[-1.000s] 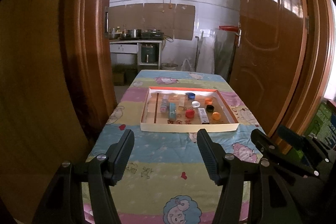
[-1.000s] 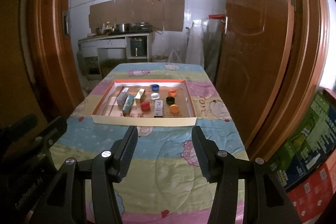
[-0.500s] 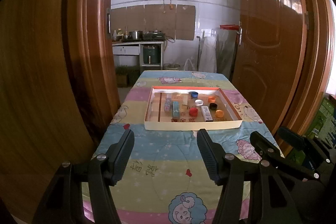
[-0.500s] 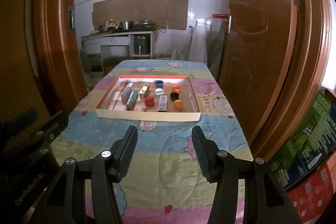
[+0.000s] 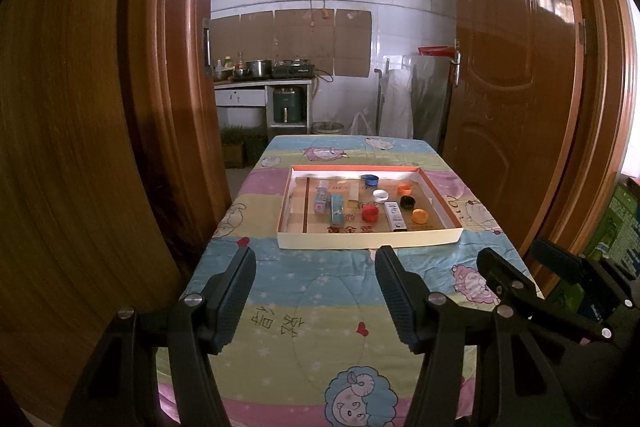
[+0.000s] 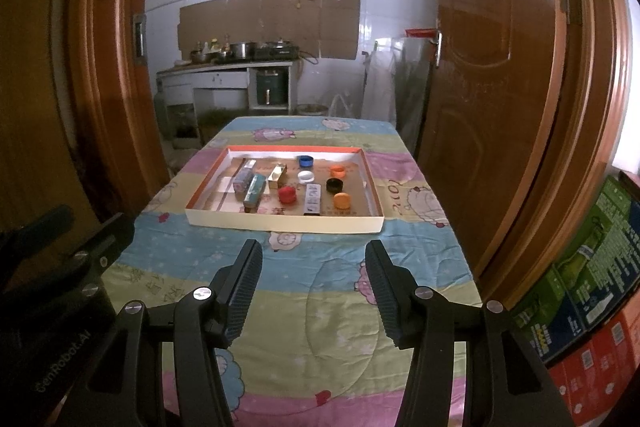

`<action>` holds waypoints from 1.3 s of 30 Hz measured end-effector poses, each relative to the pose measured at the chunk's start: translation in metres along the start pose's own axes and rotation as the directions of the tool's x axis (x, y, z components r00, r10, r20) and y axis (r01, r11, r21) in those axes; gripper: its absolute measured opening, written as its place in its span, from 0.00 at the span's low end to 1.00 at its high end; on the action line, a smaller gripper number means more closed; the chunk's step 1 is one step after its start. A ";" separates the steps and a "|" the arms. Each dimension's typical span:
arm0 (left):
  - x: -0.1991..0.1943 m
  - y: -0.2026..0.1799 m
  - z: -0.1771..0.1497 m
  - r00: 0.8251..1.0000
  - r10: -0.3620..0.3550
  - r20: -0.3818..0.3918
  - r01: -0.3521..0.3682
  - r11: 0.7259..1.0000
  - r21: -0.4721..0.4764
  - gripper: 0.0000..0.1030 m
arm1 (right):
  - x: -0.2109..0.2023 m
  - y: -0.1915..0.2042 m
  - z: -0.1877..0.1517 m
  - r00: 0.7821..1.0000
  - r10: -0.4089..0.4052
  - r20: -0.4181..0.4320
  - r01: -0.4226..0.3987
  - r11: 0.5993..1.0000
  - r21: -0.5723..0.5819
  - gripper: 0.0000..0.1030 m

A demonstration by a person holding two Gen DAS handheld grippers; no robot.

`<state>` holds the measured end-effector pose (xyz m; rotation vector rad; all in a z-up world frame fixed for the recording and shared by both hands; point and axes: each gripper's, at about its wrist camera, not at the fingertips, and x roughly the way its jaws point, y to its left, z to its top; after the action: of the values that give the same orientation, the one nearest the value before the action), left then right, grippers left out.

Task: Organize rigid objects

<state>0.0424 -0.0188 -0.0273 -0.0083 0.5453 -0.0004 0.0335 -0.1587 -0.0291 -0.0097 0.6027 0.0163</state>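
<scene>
Nearest, the left gripper (image 5: 316,291) and right gripper (image 6: 312,287) hover above the cartoon-print tablecloth (image 6: 304,267), jaws spread apart, holding nothing. Farther on sits a shallow tray (image 6: 280,223) holding small boxes (image 6: 255,190) on its left and bottle caps (image 6: 287,194) on its right. Beyond, a kitchen counter (image 6: 224,67).

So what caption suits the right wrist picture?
Open claw poised over a cartoon tablecloth, facing a tray of bottle caps.
</scene>
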 end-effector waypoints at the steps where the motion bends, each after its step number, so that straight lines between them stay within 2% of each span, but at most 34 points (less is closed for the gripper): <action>1: 0.000 0.000 0.000 1.000 0.000 0.001 0.000 1.000 0.000 0.60 | 0.000 0.000 0.000 1.000 0.000 0.000 0.000 1.000 -0.001 0.54; 39: -0.002 0.000 -0.001 1.000 0.000 0.000 0.000 1.000 0.000 0.60 | 0.000 0.004 -0.001 1.000 0.004 -0.002 -0.004 1.000 0.001 0.54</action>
<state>0.0406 -0.0185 -0.0267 -0.0081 0.5450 -0.0003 0.0329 -0.1549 -0.0297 -0.0077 0.6045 0.0201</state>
